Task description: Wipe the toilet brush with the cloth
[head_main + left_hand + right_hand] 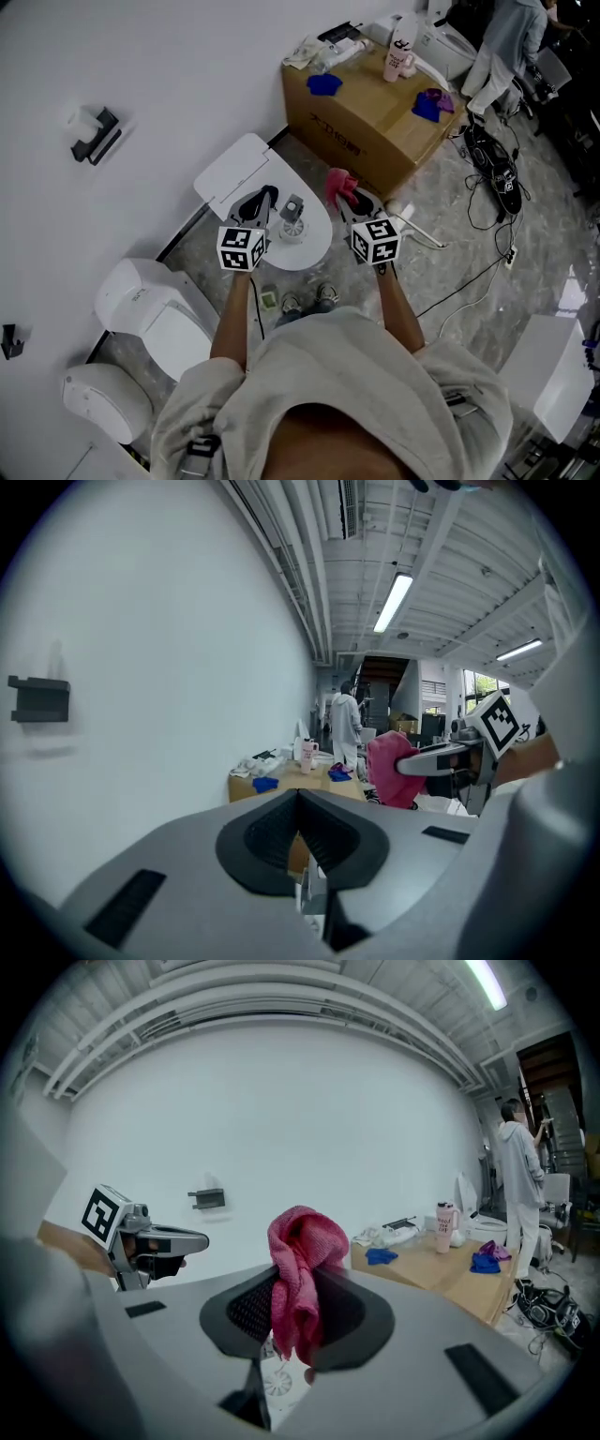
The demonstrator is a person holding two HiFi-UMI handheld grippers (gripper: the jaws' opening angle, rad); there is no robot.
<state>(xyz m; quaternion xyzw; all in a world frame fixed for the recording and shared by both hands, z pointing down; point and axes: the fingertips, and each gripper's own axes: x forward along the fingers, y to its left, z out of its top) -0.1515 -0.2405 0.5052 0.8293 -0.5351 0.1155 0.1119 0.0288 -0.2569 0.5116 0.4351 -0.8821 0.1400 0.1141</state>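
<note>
Clock read in the head view, 12 straight ahead of the person.

Closest in: both forearms stretched forward, shoes (307, 302) on the grey floor just beyond. At 9 o'clock, near: two white rounded units (150, 305) along the wall, kind not clear.

At 11 o'clock: left claw (298, 801), jaws pressed together, no thing seen between the pads. At 1 o'clock: right claw (296, 1309), clamped on the cloth (305, 1241). Pink, bunched, top fold standing above the pads, tail hanging below them.

At 12 o'clock, between the two claws: toilet brush (293, 217), grey handle upright, standing on the closed lid of a white toilet (239, 169). Sits apart from the cloth and from both claws, as far as the head view tells; heights not readable from above.

At 10 o'clock, on the white wall: black holder (94, 139).

At 1 o'clock, farther: cardboard box (375, 127) against the wall. On its top: pink-and-white tumbler (398, 58), two blue cloths (323, 83), a pale rag at the far corner. At 2 o'clock, beside the box: black cables (492, 173) on the floor.

Farthest, past the box: a standing person (506, 42) in a pale hooded top.
</note>
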